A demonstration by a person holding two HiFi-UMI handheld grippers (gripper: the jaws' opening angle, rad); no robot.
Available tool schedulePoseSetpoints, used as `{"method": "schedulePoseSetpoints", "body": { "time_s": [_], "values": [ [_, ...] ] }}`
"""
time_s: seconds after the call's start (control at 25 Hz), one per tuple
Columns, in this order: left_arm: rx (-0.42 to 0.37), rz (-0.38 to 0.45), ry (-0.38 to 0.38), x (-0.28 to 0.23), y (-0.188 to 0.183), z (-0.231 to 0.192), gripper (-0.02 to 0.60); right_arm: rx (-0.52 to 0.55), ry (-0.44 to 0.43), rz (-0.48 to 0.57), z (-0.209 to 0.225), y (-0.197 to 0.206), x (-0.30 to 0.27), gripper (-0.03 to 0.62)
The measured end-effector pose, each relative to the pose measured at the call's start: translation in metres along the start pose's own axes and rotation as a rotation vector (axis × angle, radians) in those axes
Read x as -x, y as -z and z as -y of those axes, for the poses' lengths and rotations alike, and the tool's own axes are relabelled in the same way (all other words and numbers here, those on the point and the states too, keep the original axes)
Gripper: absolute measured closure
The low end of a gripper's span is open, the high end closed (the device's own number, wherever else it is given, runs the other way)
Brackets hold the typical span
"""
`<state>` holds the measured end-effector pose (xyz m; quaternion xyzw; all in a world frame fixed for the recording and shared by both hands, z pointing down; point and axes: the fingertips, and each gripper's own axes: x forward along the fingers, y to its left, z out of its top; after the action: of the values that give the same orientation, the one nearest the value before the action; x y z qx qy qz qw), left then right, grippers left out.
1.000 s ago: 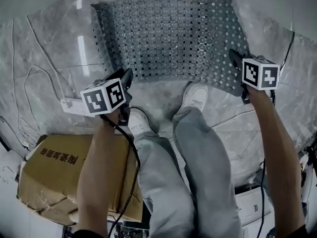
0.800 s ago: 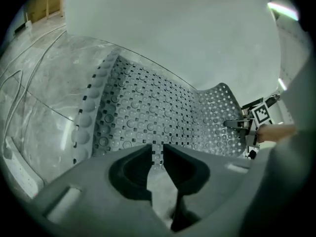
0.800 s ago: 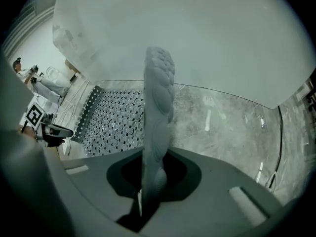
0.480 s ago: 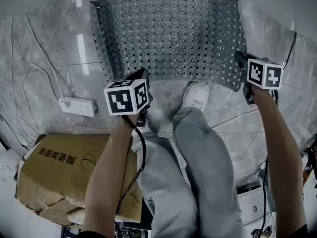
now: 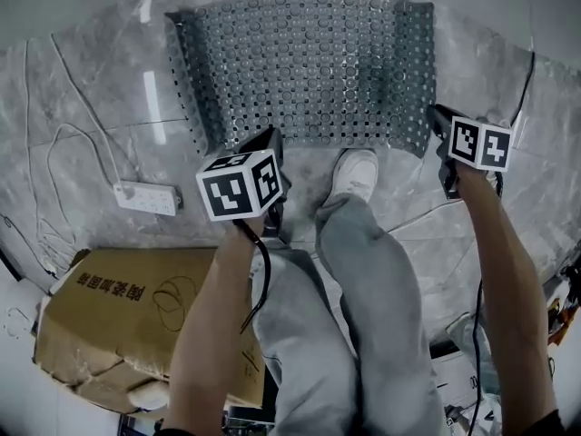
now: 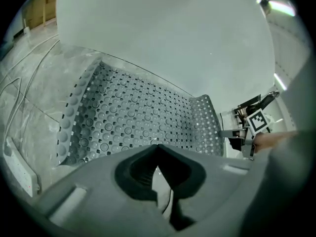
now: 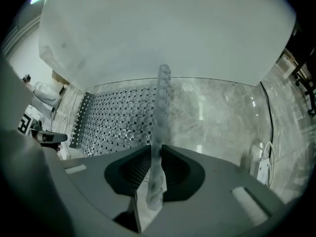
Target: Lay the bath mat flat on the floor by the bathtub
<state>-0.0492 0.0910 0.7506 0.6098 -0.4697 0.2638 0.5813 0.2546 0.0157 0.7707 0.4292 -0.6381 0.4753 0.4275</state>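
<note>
Looking steeply down at a grey studded bath mat (image 5: 300, 66) spread over the marble floor (image 5: 82, 107), far edge right up against the white bathtub (image 6: 163, 33). Lying mostly flat — except the near right corner, lifted clear of the floor.

Pinching that corner with the right hand-held gripper (image 5: 438, 118), jaws clamped tight on the mat's border. From that gripper's own view, seeing the border as a bumpy strip rising straight up from between the pads, with the rest of the mat flat off to the left.

Holding the left hand-held gripper (image 5: 272, 139) over the mat's near edge, a bit left of centre, jaws pressed together with nothing between them — no grip on the mat there. Looking along those shut jaws, seeing the mat's dimpled surface stretching towards the tub, and a slight upward curl along the left border. Can't tell whether the tips actually touch the mat.

Standing right behind the mat in pale trousers (image 5: 363, 289), with one white shoe (image 5: 354, 175) just short of the near edge, between the two grippers.

Off to the left, well apart from the mat: a white power strip (image 5: 145, 198) on the floor, and closer to the legs a brown cardboard box (image 5: 127, 316) with printed characters on its top.
</note>
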Motion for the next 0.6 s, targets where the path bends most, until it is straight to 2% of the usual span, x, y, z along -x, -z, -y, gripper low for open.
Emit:
{"method": "schedulePoseSetpoints", "body": {
  "time_s": [0.12,0.32,0.6],
  "values": [
    [-0.014,0.009,-0.011,0.012,-0.002,-0.002,0.578,-0.005,-0.02,0.02,-0.006,0.003,0.008,0.556],
    [-0.112,0.019,-0.074,0.039,-0.012,-0.017,0.578,-0.054,-0.078,0.055,-0.03,0.01,0.017,0.582],
    [-0.086,0.113,-0.099,0.081,-0.049,-0.013,0.578,-0.048,-0.177,0.098,-0.084,0.003,0.043,0.591]
  ]
}}
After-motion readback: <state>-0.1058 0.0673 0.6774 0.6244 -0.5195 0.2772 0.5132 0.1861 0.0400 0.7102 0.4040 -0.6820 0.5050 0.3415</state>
